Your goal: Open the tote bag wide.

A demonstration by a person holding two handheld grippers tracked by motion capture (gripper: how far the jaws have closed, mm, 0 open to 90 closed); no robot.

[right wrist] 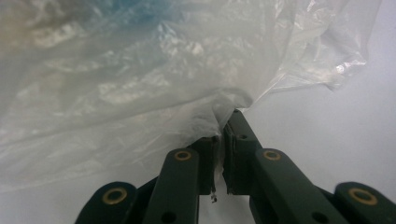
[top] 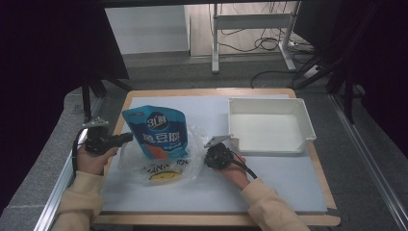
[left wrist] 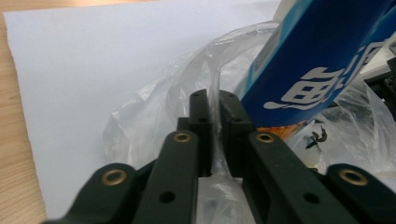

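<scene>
A wooden table (top: 144, 94) carries a white sheet (top: 269, 178) covering most of its top. On the sheet, a clear plastic bag (top: 192, 144) lies left of centre; a white tray (top: 269, 126) sits far right.

Even overhead light brightens the white mat (top: 288, 178), while the surroundings fall into deep darkness. Just beyond the fingers (right wrist: 236, 140), the plastic bag (right wrist: 140, 84) blurs softly with faint glare; shadows stay weak.
</scene>
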